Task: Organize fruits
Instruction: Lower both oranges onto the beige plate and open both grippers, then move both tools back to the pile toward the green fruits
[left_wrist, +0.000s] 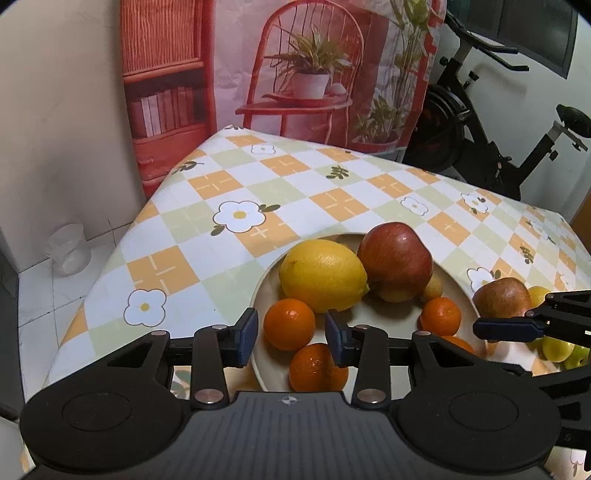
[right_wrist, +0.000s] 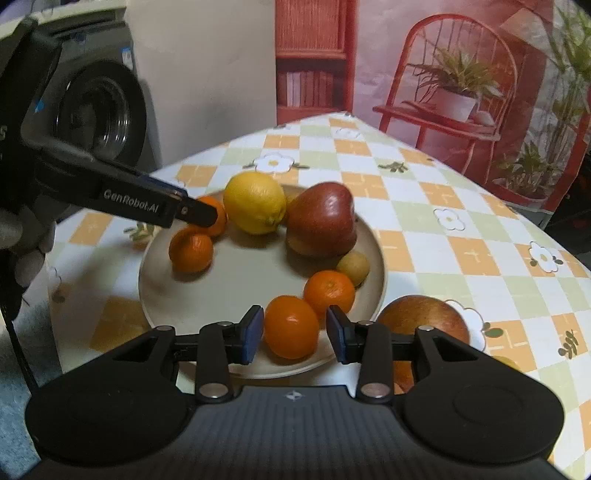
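A beige plate (left_wrist: 388, 323) (right_wrist: 240, 284) on the checked tablecloth holds a lemon (left_wrist: 321, 275) (right_wrist: 255, 203), a red apple (left_wrist: 395, 258) (right_wrist: 321, 221), a small yellow fruit (right_wrist: 353, 268) and several tangerines. My left gripper (left_wrist: 291, 336) stands open over the plate's near left part, around a tangerine (left_wrist: 289, 324), with gaps at both pads. Another tangerine (left_wrist: 317, 367) lies just under it. My right gripper (right_wrist: 295, 335) straddles a tangerine (right_wrist: 291, 326) lying on the plate's near rim; a narrow gap shows at its right pad. A second apple (right_wrist: 424, 317) (left_wrist: 502, 297) lies on the cloth beside the plate.
Yellow-green fruits (left_wrist: 557, 349) lie on the cloth right of the plate. The table's far corner meets a printed backdrop (left_wrist: 295, 74). An exercise bike (left_wrist: 480, 122) stands behind on the right, a washing machine (right_wrist: 99, 110) on the left, a clear jar (left_wrist: 68, 249) on the floor.
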